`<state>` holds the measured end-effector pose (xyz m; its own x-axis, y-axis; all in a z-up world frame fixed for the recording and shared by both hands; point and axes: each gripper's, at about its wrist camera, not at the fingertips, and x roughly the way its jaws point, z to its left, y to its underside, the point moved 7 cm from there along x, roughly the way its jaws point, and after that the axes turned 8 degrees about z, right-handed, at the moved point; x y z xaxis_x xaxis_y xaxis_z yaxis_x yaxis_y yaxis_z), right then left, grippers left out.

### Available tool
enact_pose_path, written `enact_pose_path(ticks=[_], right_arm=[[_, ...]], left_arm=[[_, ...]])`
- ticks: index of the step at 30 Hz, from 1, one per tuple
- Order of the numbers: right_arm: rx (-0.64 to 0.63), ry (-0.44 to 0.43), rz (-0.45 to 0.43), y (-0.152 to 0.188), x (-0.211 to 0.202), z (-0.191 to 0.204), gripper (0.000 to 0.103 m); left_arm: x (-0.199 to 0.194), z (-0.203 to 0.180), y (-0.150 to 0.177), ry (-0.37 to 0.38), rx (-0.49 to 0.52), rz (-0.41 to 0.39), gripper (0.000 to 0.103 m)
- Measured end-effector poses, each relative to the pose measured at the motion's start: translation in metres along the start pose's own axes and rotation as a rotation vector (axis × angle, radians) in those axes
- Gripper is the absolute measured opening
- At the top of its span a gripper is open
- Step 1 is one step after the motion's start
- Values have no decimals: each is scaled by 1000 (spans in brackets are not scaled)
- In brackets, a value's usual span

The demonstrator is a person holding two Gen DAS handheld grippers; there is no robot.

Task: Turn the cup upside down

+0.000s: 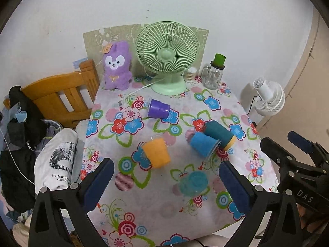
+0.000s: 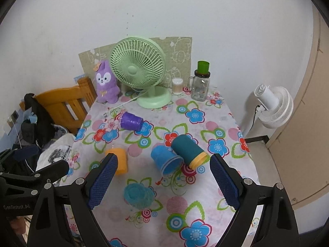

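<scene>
Grippers poised over scattered cups on a floral table [image 1: 205,107]

Left gripper [image 1: 166,181] and right gripper [image 2: 163,181] hang spread wide, empty; the orange cup [image 1: 157,152] lies tipped mid-table. Best grasped across its sidewall, then turned rim-down

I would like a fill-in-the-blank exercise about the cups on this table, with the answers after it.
1. The purple cup lies on its ____.
2. The blue cup touches the dark ____ cup with the yellow rim.
3. Behind the cups stands a green ____.
4. Both the left gripper and the right gripper have their jaws ____.

Answers: side; teal; fan; open
</scene>
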<state>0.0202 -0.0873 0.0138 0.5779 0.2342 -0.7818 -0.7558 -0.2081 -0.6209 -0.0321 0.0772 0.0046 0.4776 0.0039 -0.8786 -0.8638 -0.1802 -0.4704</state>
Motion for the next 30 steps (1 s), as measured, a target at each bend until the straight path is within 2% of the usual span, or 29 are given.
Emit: enact_pose_path(ticks=[30], right_arm=[[-5,-21,8,-2,4,2,93]], left_arm=[[0,-5,-4,-25,-34,-26,103]])
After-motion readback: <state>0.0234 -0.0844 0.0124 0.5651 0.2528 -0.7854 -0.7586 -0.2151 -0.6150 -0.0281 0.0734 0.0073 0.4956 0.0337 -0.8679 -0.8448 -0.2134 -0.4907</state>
